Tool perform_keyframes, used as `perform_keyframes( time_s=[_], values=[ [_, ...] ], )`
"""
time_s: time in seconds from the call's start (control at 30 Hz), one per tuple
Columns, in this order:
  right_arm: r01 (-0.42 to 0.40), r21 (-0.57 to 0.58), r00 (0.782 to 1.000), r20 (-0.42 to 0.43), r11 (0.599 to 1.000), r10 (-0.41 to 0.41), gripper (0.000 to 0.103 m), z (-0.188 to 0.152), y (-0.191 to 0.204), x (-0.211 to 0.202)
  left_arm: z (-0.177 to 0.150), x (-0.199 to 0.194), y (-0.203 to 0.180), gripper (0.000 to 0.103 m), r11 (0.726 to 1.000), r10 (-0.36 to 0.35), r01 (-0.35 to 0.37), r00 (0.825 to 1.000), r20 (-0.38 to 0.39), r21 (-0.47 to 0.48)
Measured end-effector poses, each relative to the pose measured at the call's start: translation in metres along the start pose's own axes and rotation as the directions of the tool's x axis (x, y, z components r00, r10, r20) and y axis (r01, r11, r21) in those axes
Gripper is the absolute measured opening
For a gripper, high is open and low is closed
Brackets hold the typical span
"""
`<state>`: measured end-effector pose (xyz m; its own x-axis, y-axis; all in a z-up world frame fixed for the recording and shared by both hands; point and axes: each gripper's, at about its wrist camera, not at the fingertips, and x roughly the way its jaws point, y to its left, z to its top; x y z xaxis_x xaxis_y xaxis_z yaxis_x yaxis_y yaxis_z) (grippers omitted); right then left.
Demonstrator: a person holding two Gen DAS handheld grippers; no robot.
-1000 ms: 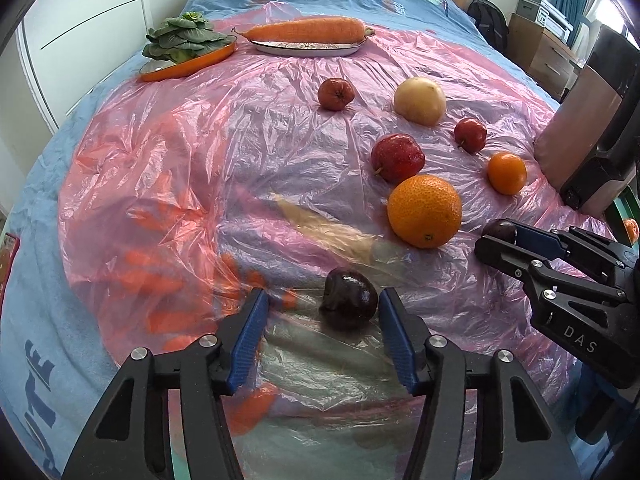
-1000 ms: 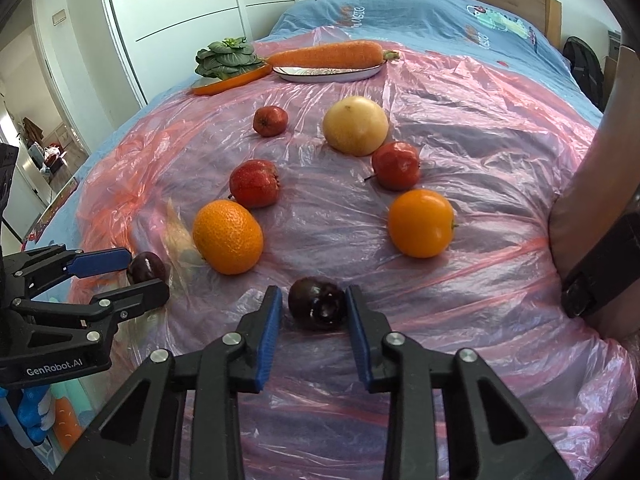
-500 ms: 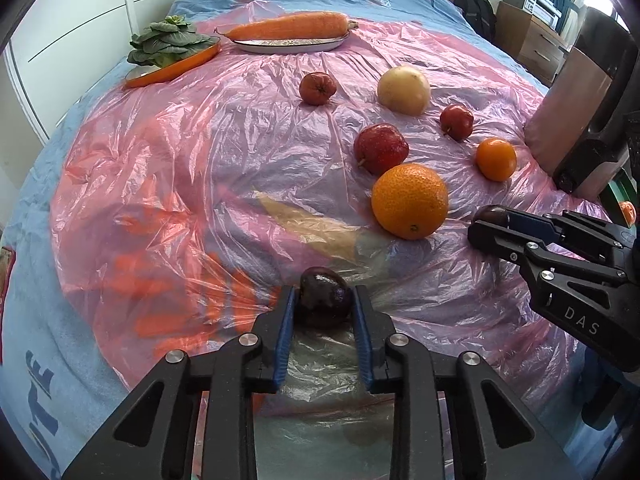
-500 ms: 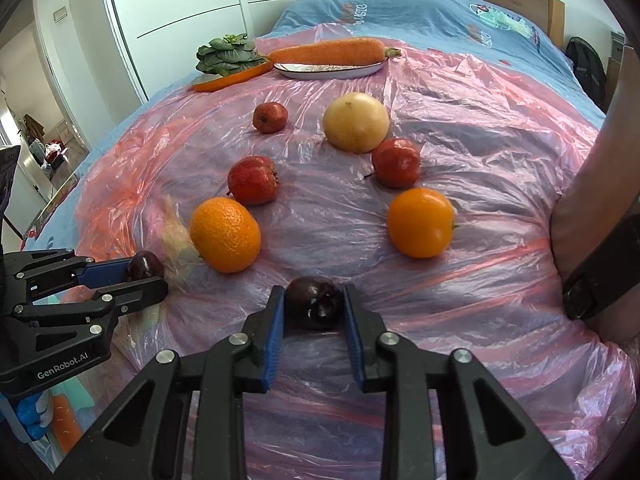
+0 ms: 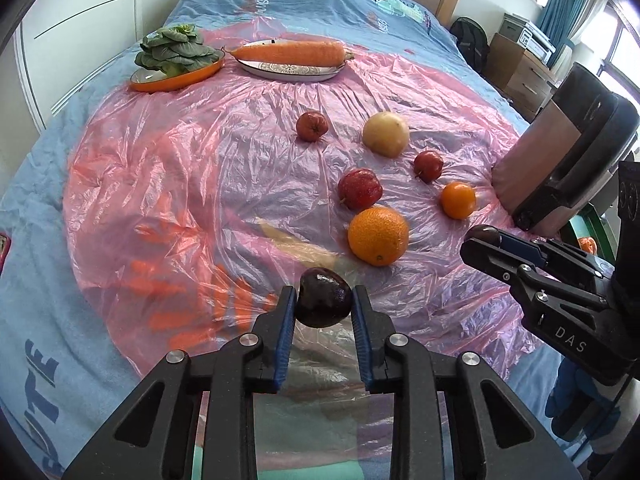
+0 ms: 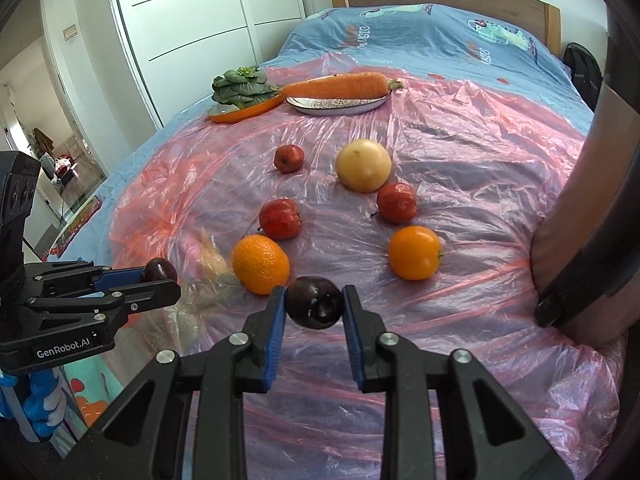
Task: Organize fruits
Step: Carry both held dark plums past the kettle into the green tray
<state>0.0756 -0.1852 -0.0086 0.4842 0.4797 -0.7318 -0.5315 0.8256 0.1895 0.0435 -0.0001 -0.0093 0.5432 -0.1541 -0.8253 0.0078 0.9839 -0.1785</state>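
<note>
Dark purple plum [image 5: 323, 297], pink sheet [image 5: 180, 184]

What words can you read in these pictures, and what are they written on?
"GenRobot.AI": white letters on the side of the left gripper.
"DAS": on the side of the right gripper.
"USTO": blue letters on the bedspread, the start of the word hidden.
Big blue letters at the bedspread's near left edge: cut off, cannot be read whole.

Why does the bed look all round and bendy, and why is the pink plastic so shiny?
Left wrist view: the fisheye lens bows the bed and darkens the corners; daylight glints white on the wrinkled pink plastic sheet. Right wrist view: same bending, curving the wardrobe doors; the doorway at left is washed out bright. Both dark plums look sharp.
</note>
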Motion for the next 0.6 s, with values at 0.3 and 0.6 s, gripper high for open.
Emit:
perform_keyframes(
  time_s=[0.3,0.6],
  values=[
    [0.015,0.044,1.0,0.018,0.999,-0.015,0.011,-0.015,-0.011,-0.039,-0.005,-0.025,-0.018,0.023,0.999,0.004,-0.005,1.0,0.021,0.044],
    [0.08,0.11,0.996,0.036,0.991,-0.084,0.011,-0.042,-0.042,-0.087,-0.012,-0.045,-0.065,0.023,0.991,-0.048,0.045,0.999,0.022,0.125]
  ],
)
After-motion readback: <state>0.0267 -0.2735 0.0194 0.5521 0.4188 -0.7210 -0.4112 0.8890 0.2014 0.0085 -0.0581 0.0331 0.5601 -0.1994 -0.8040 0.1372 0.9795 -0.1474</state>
